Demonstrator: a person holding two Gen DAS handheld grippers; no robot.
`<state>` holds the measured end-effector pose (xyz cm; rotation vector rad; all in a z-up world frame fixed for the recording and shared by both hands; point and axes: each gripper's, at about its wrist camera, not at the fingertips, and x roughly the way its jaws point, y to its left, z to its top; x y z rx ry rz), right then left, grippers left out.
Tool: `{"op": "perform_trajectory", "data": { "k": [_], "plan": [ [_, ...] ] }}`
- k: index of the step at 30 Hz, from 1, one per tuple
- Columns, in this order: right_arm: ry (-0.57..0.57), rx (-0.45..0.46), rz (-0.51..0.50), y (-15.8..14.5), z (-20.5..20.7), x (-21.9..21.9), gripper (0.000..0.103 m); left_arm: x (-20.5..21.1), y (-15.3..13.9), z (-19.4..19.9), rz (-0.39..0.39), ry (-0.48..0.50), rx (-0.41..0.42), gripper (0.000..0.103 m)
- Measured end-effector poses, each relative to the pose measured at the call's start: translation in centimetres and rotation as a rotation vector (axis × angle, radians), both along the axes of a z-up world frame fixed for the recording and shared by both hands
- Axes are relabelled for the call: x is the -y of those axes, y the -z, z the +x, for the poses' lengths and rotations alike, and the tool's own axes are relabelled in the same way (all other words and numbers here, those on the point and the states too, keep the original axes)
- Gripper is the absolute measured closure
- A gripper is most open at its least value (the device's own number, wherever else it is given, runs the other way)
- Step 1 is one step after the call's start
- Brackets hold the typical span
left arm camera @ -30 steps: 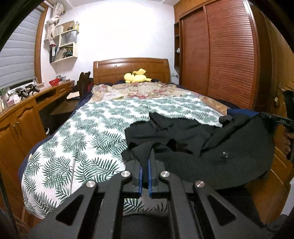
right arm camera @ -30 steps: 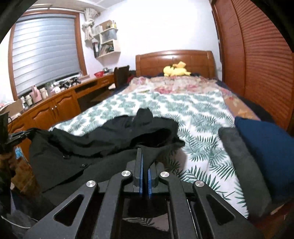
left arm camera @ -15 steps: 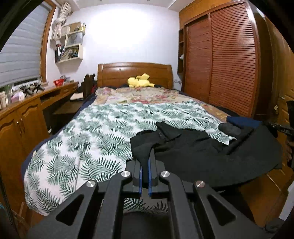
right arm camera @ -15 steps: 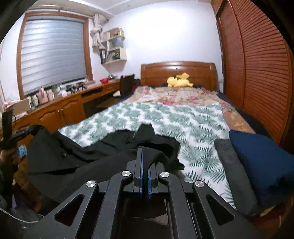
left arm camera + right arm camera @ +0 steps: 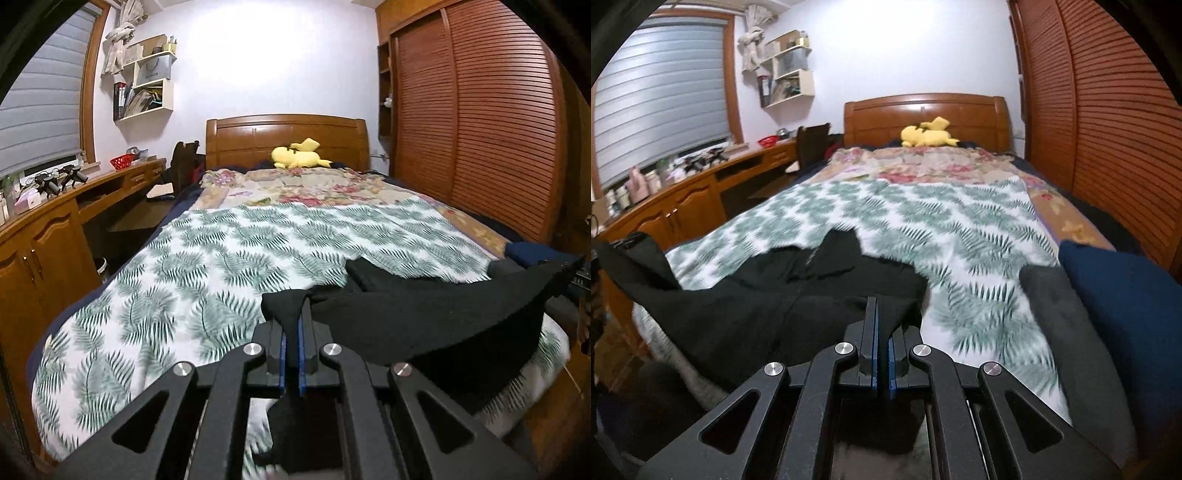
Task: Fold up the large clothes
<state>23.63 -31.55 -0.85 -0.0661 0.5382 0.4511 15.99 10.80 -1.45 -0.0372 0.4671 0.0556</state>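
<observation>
A large black garment (image 5: 424,317) hangs stretched between my two grippers above the foot of the bed, its far part still resting on the leaf-print cover (image 5: 221,266). My left gripper (image 5: 291,332) is shut on one corner of it. My right gripper (image 5: 881,328) is shut on the other corner; the garment (image 5: 768,306) spreads to the left in that view. Each gripper shows at the far edge of the other's view, pinching cloth.
A folded grey garment (image 5: 1067,332) and a folded navy one (image 5: 1126,306) lie at the bed's right foot corner. A yellow plush toy (image 5: 297,155) lies at the headboard. A wooden desk and cabinets (image 5: 48,236) run along the left, a slatted wardrobe (image 5: 480,122) along the right.
Both grippers have lifted and pulled back with the black garment. It has drawn taut between them and most of it has come off the bed cover.
</observation>
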Motion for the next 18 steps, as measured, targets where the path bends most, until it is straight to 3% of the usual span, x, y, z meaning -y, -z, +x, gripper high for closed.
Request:
{"op": "perform_trajectory", "data": {
  "k": [11,18],
  "plan": [
    [0.048,-0.024,-0.006,1.2,16.1,-4.4,0.102,-3.3,1.2,12.5,-0.049,-0.041,0.001,0.102],
    [0.104,-0.062,-0.081,3.8,23.6,-6.8,0.102,-4.1,3.3,16.5,-0.062,-0.038,-0.006,0.101]
  ]
}}
